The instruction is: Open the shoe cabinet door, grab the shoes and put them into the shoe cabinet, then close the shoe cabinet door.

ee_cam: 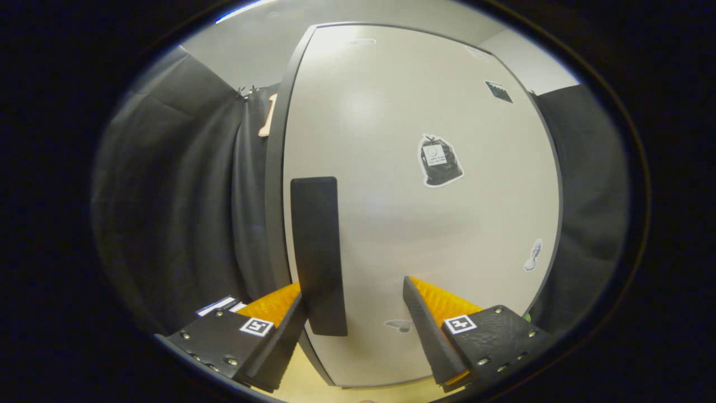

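Facing the closed shoe cabinet door (414, 184) head-on, the gripper (352, 324) holds its two fingers spread wide, with nothing clamped between them. The left finger (279, 341) sits just at the lower end of the dark handle (318, 254), at its outer side; whether it touches the handle cannot be told. The right finger (428, 330) stands well apart from the handle, over bare door panel. Each finger carries a small square black-and-white marker (256, 327) on its mount.

The handle is a long dark bar fixed near the door's left edge, its long axis running upright, parallel to that edge. Its lower end reaches down between the fingers.

The door itself is a tall pale panel with a dark rim, standing upright and flat toward the camera. Near its middle, toward the right, is a sticker (439, 161) with a dark bag-like figure; its small writing is too fine to read. A smaller pale sticker (533, 256) lies near the right edge, and a dark one (498, 91) near the upper right corner.

Beyond the door on both sides hangs the black cloth (173, 196) of the booth.
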Motion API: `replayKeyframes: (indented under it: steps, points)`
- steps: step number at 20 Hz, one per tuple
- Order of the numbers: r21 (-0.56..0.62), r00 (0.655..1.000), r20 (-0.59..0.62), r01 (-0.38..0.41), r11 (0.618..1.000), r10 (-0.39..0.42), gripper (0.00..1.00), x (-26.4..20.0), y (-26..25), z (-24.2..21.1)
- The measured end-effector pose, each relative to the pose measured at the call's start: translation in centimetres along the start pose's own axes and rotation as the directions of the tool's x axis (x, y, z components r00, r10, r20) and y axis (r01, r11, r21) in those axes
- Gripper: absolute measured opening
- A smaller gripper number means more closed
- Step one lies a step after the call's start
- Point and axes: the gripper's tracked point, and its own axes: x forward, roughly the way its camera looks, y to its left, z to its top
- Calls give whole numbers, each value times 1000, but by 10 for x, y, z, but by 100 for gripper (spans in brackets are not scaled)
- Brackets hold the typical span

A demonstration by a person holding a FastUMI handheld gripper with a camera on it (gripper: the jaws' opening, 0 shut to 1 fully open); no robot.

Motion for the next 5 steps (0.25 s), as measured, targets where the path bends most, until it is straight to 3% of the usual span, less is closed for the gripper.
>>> replayKeyframes:
  steps: [5]
  points:
    - [-5, 1000, 5, 1, 1000, -1, 95, 0, 0, 1]
